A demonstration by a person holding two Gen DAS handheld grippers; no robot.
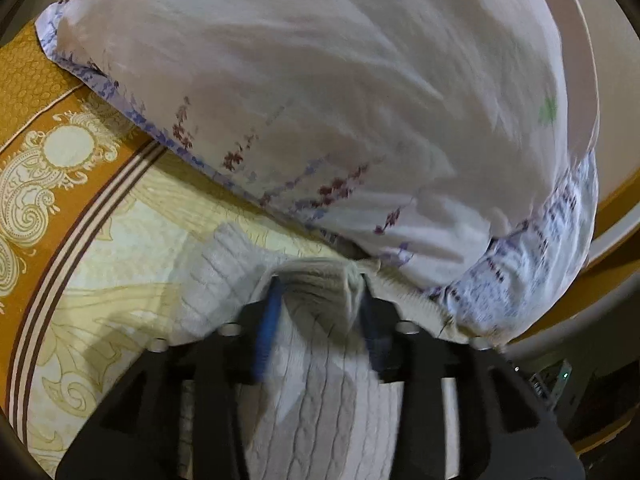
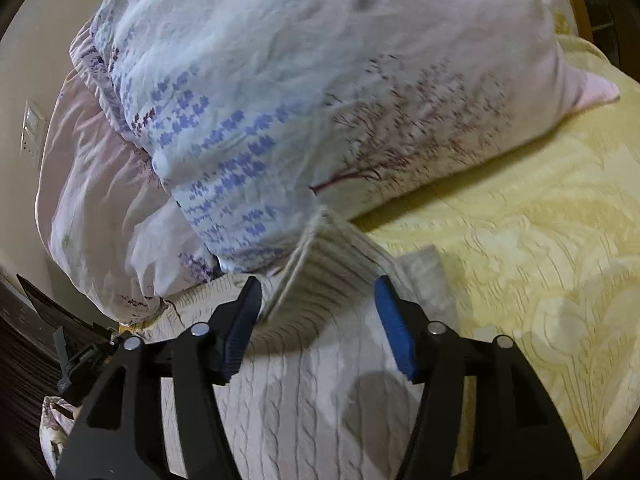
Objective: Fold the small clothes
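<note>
A white cable-knit sweater point(image 1: 312, 392) lies on the yellow bedspread, its far edge against the pillows. In the left wrist view my left gripper point(image 1: 318, 300) stands open with its blue-padded fingers on either side of a raised fold of the knit. A sleeve point(image 1: 224, 268) lies out to the left. In the right wrist view the same sweater point(image 2: 296, 400) fills the lower middle. My right gripper point(image 2: 318, 300) is open wide, its fingers straddling the ribbed hem point(image 2: 320, 264), which is folded over on the body.
A big white pillow with purple flower print point(image 1: 320, 100) lies right behind the sweater, and shows in the right wrist view point(image 2: 300, 100) stacked on a pink one point(image 2: 92, 184). The bedspread point(image 2: 520, 260) stretches right; its orange patterned border point(image 1: 48, 152) runs left.
</note>
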